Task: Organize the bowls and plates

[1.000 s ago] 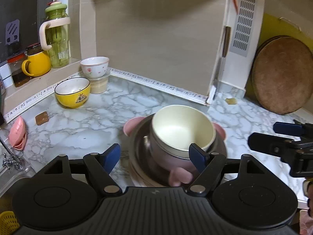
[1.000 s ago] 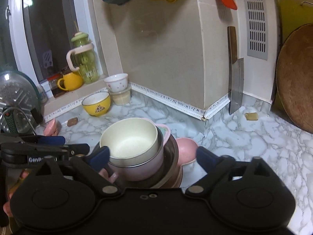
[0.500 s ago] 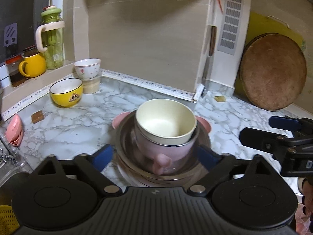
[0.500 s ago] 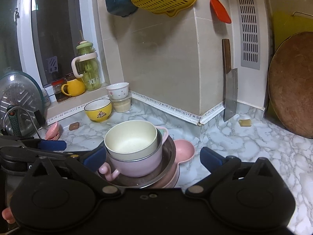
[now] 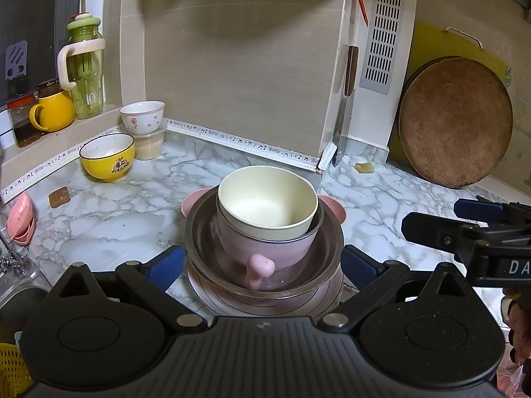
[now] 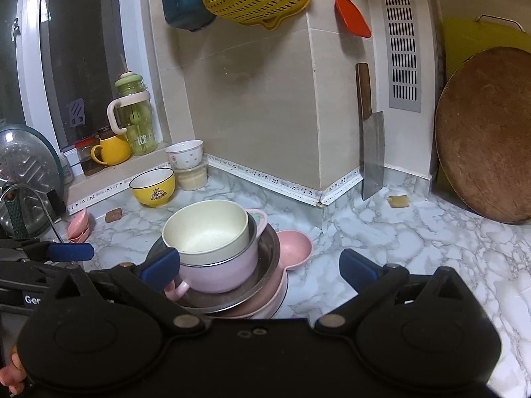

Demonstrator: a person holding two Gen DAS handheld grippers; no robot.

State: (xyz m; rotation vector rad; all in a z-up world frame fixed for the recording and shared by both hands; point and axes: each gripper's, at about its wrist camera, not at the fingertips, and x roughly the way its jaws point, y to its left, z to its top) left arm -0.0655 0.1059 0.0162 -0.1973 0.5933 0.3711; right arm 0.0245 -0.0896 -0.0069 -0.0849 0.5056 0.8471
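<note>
Both grippers are seen drawn back from the stack compared with a second ago: the stack sits farther ahead in each wrist view and more wall is in frame. No dish has changed place.

Left gripper [image 5: 262, 263]: jaws released, spread wide, one finger either side of the stack's near edge; contact cannot be told, and nothing is clamped. Right gripper [image 6: 259, 263]: jaws released, empty, held just beside the stack on its right.

Stack, near the front edge of the counter [image 5: 109, 212], centre: cream bowl [image 5: 267, 205] nested in pink cup [image 5: 265, 245], which stands in a steel bowl [image 5: 328, 242], itself on a pink plate [image 5: 337, 210] with ear-shaped tabs. Cream bowl sits slightly tilted.

Still loose toward the counter's back left corner: yellow bowl [image 5: 108, 157], and a white bowl [image 5: 142, 117] resting on a small tub [image 5: 151, 146].

Step judged in hand: a nesting just finished, next dish being sought. Roughly midway through the task.

Next move likely calls for the left gripper to be carried to the yellow bowl, its rim to be clamped between the fingers, and the bowl to be brought over to the stack.
</note>
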